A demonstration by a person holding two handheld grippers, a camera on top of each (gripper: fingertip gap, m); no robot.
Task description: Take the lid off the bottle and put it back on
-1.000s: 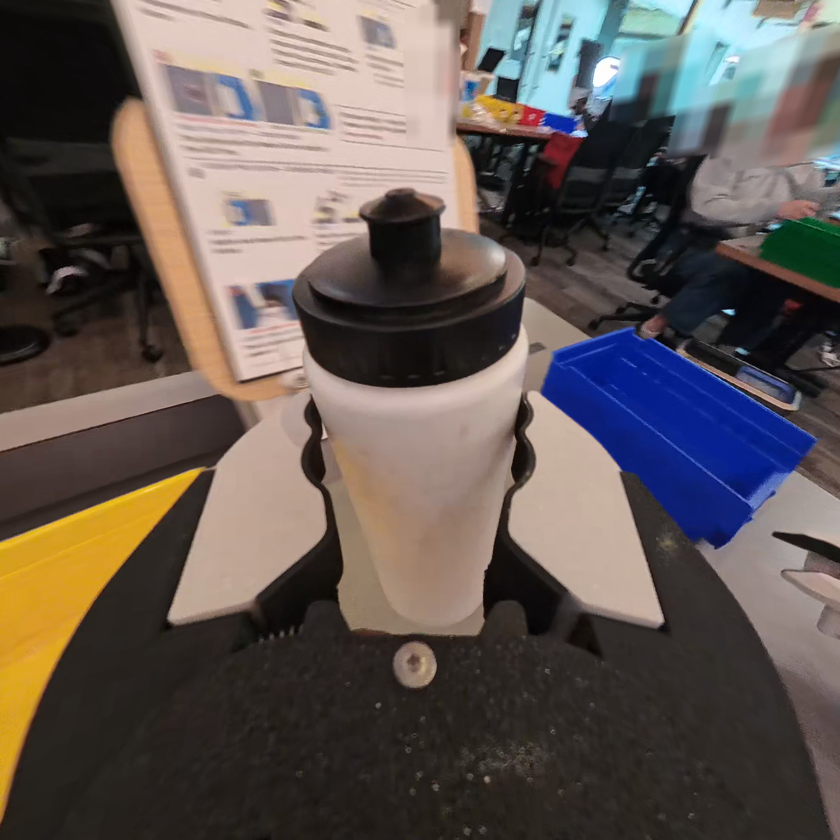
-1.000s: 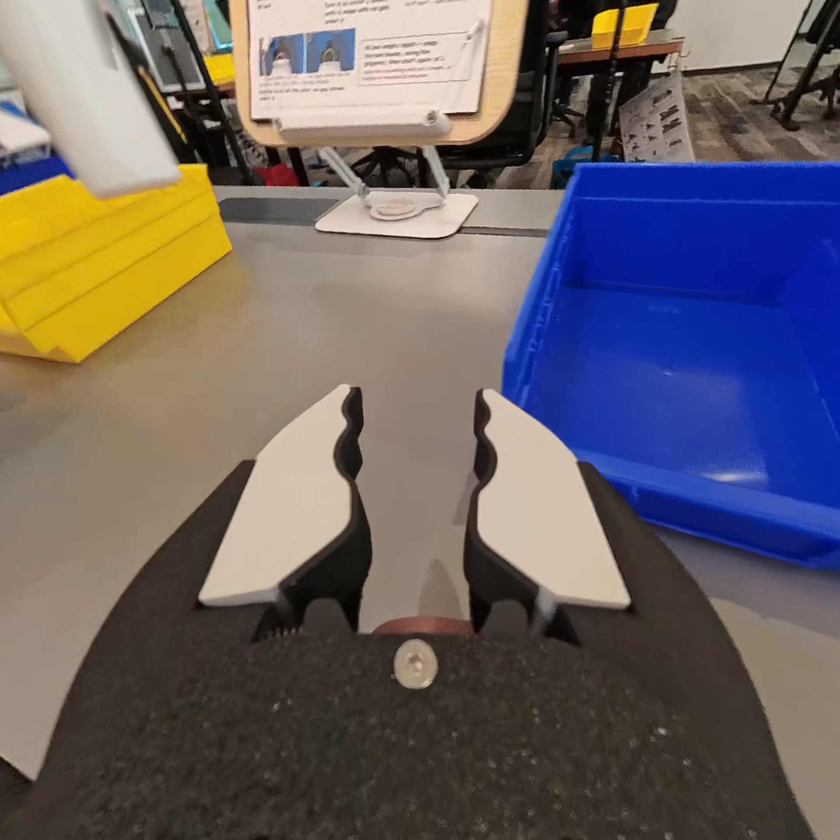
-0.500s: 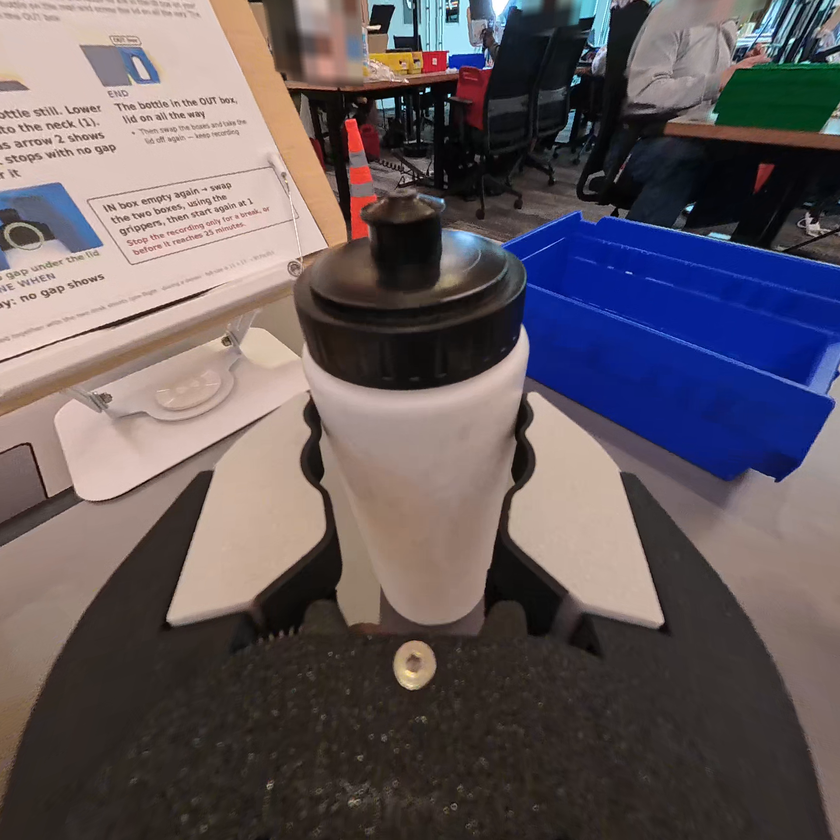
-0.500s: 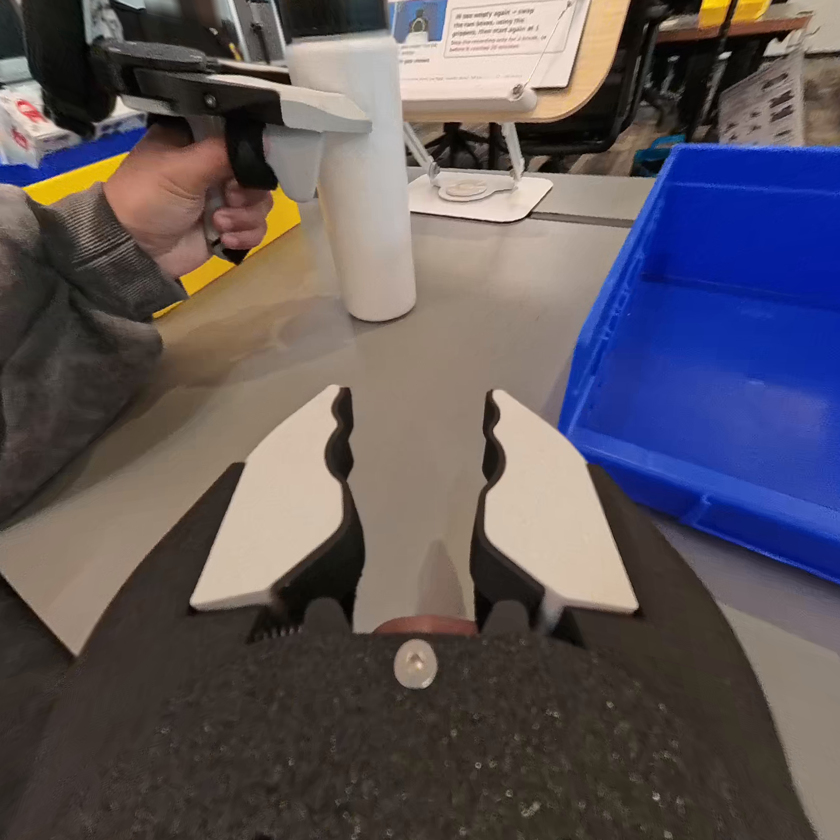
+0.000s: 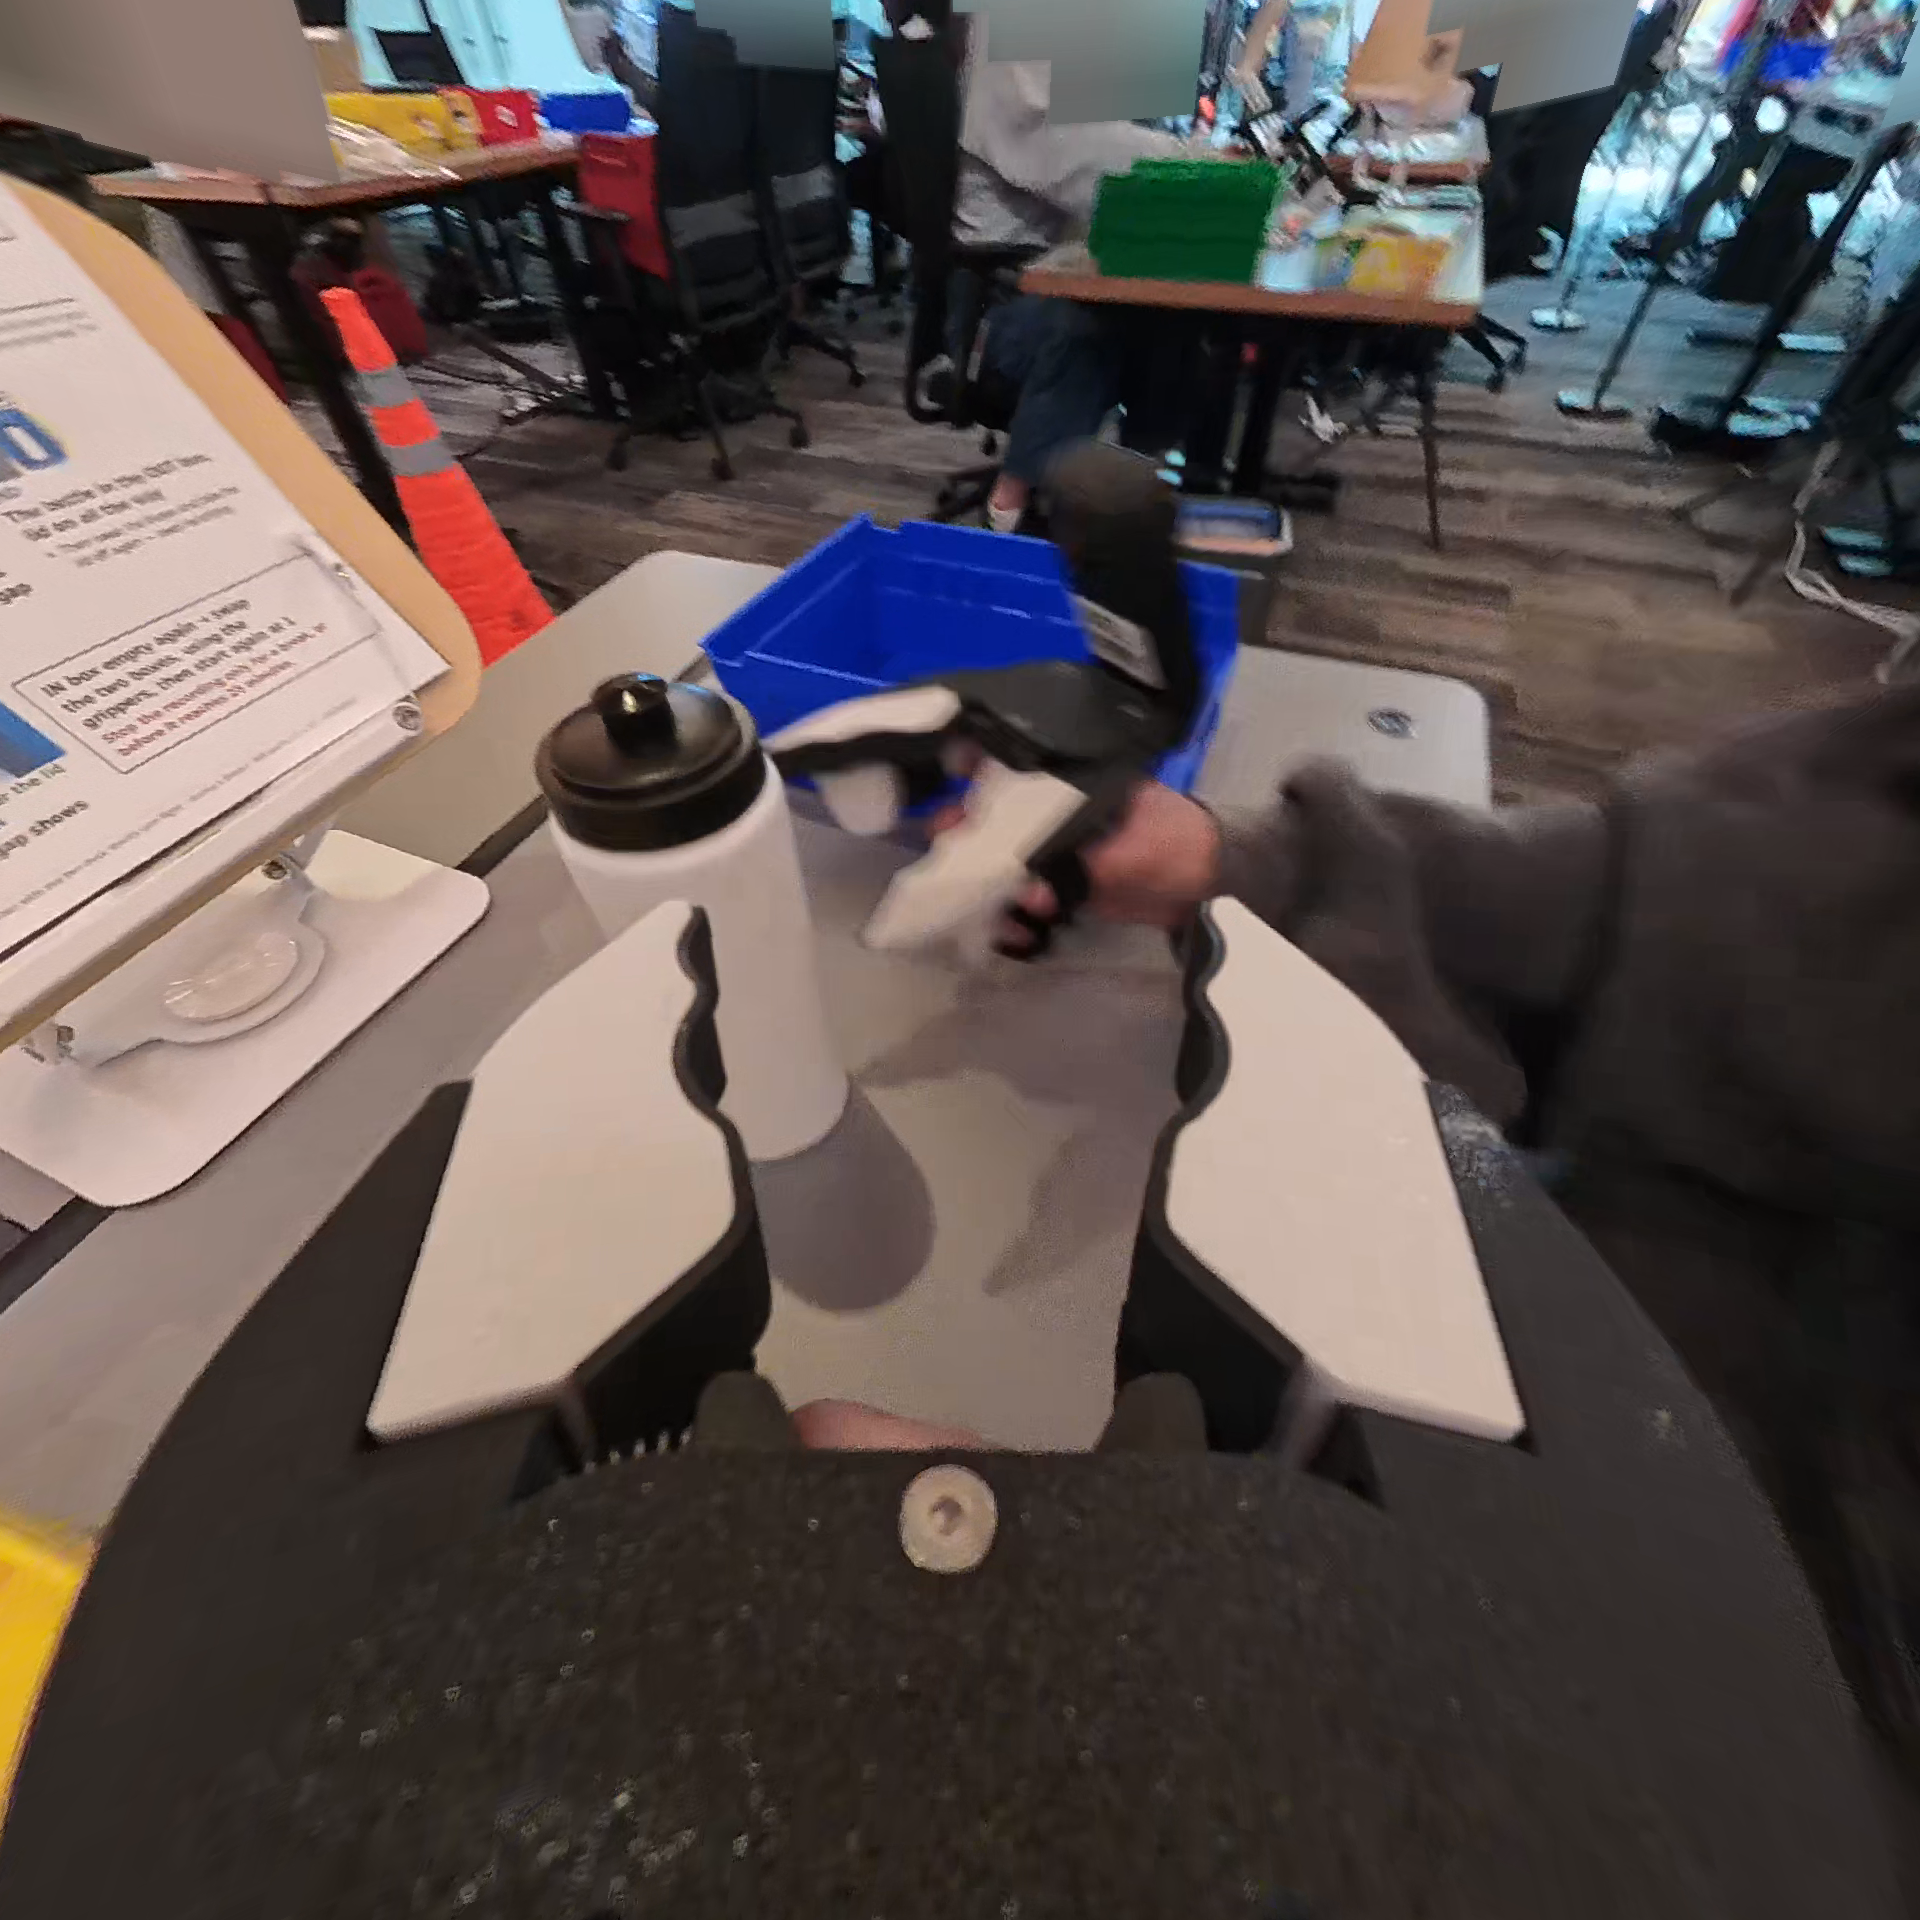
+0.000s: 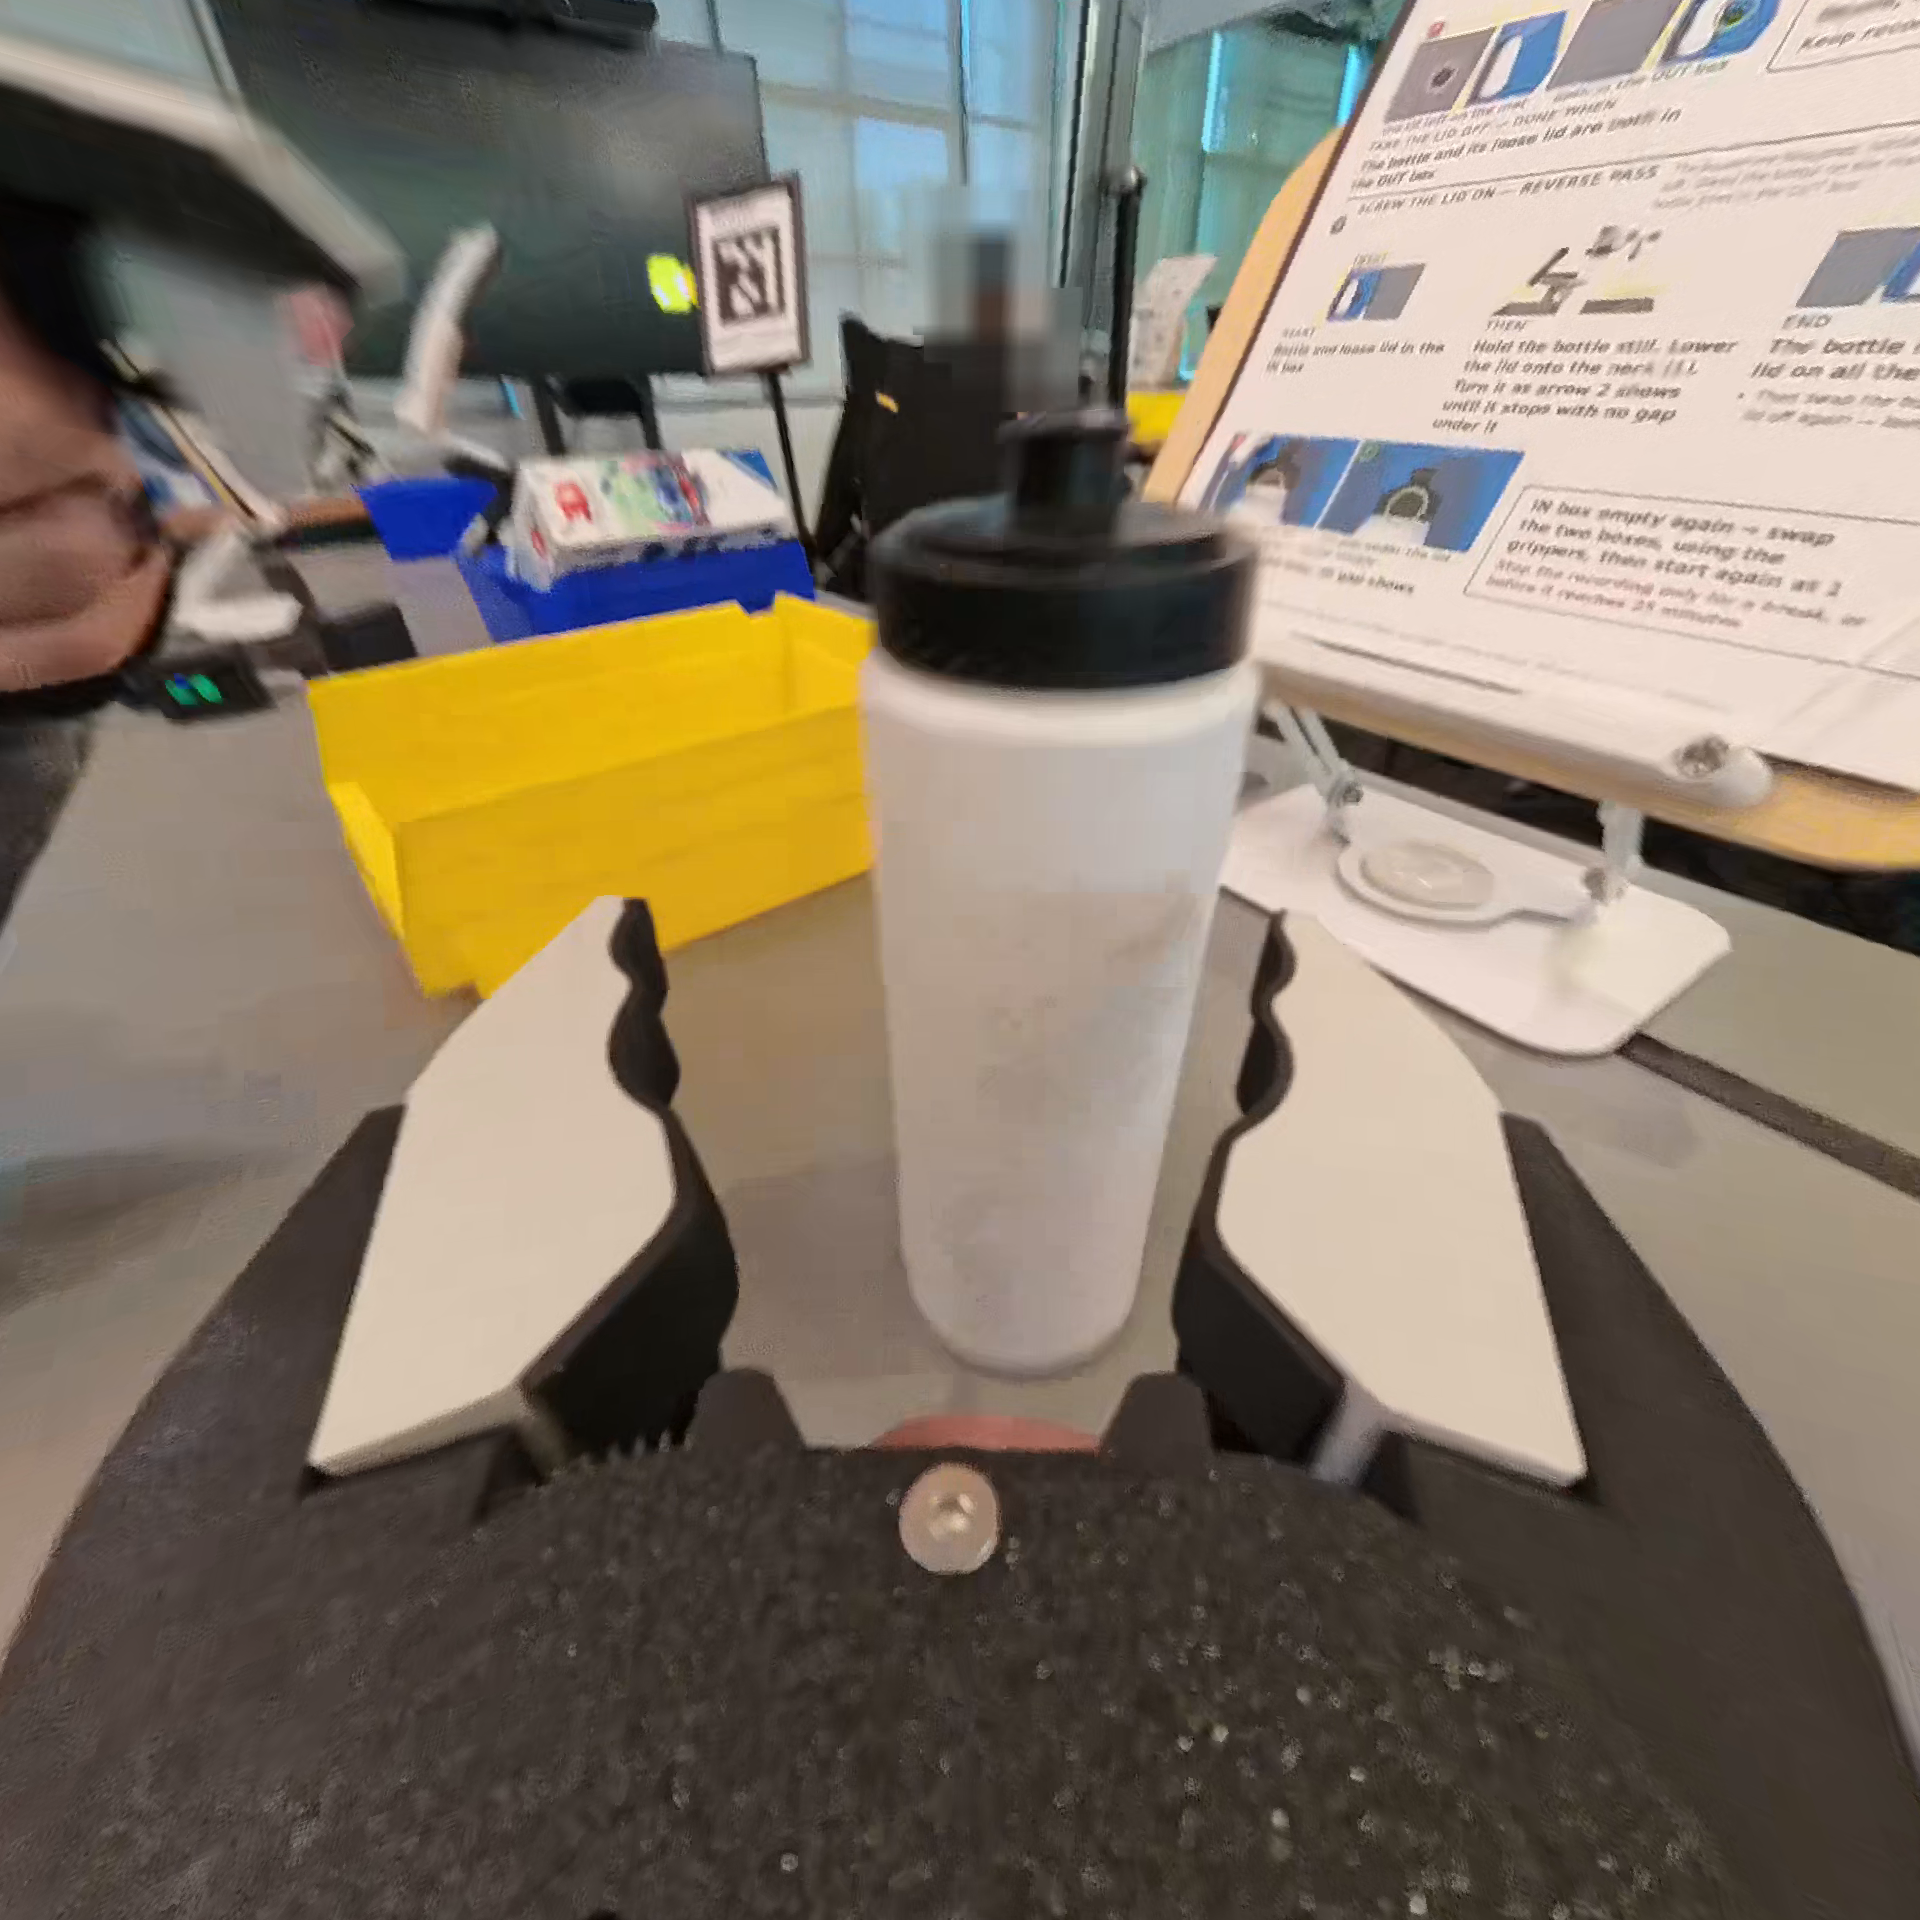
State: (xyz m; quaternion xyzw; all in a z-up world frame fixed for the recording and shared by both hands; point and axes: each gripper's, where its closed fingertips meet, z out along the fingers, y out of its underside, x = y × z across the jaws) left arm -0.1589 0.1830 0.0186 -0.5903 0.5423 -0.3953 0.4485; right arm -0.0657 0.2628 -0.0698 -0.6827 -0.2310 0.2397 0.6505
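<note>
The left hand-held gripper (image 5: 940, 1049) has released the bottle (image 5: 717, 914) and now stands spread, the bottle just beside its left finger. The bottle stands upright on the bench (image 5: 1039, 1039), lid (image 5: 649, 748) screwed on. The right hand-held gripper (image 6: 951, 1039), also spread, has moved in to straddle the bottle without touching. Judgement: hand-over in progress; the right closes next. Beyond stands the blue bin (image 5: 894, 623).

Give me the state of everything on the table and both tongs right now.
bottle: upright on the table, free of both tongs
lid: on the bottle
left tongs: open, bottle just inside its left finger, not clamped
right tongs: open, one finger on each side of the bottle
blue bin: upright, looks empty
yellow bin: upright, contents hidden
</note>
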